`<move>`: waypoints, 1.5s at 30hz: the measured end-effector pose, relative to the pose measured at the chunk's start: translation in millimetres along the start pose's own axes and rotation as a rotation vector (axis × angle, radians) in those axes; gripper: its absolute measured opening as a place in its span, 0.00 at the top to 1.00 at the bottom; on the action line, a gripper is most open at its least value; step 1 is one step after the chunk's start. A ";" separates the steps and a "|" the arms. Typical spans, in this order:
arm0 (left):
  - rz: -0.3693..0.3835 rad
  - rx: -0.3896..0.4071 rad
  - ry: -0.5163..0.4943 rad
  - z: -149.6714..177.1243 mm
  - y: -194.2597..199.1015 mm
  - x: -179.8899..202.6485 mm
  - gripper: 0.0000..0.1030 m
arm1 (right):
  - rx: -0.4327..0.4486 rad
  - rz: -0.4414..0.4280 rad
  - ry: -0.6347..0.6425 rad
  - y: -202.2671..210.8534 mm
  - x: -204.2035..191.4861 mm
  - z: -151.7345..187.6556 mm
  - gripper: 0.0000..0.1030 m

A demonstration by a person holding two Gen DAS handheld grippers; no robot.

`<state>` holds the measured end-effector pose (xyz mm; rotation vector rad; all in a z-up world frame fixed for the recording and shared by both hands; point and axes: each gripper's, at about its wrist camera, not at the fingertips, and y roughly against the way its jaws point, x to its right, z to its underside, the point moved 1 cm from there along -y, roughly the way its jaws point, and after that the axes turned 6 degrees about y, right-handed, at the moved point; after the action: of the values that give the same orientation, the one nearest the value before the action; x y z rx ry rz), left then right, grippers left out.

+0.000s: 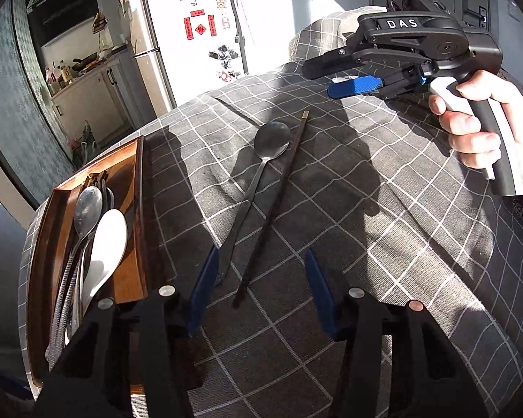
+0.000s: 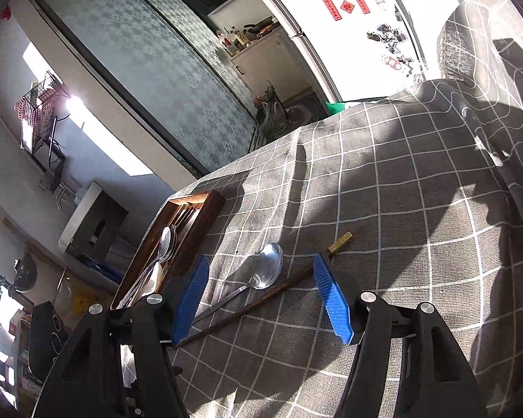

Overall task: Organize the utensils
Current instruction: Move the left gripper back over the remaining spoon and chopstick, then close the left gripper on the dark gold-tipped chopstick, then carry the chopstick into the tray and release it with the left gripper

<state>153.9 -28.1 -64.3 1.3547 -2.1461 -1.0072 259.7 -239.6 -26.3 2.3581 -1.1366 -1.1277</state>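
Tabletop (image 1: pixel 366 209), grey checked cloth covering it. Wooden tray (image 1: pixel 129 174) sitting at its left edge, holding spoons. Metal spoon (image 1: pixel 261 160) and dark chopstick (image 1: pixel 272 209) lying side by side mid-cloth. Left gripper (image 1: pixel 261 296) and right gripper (image 2: pixel 261 299) hovering, fingers released, grasping nothing.

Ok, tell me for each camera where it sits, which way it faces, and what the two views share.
Left wrist: sits on the left tongs, looking down across the checked tablecloth at a metal spoon, a chopstick and the wooden tray; the right tongs and right hand show.
Right wrist: sits on the right tongs, open over the metal spoon and chopstick, facing the wooden tray and fridge.
Shared: spoon, chopstick, tray, tablecloth, fridge.
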 end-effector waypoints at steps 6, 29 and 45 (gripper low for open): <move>-0.011 -0.056 0.031 -0.8 -13.5 -3.8 0.60 | 0.012 -0.034 0.036 3.3 -13.9 0.4 0.38; 0.132 0.011 0.078 -13.6 22.3 16.1 0.95 | -0.129 -0.045 -0.105 -38.3 -14.1 28.5 0.38; 0.142 0.070 0.033 -2.9 42.8 32.1 0.95 | -0.078 0.034 -0.085 -31.2 -35.2 32.0 0.82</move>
<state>115.9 -46.4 -31.3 1.2217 -2.2362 -0.8561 238.7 -190.5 -45.7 2.2431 -1.1350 -1.2475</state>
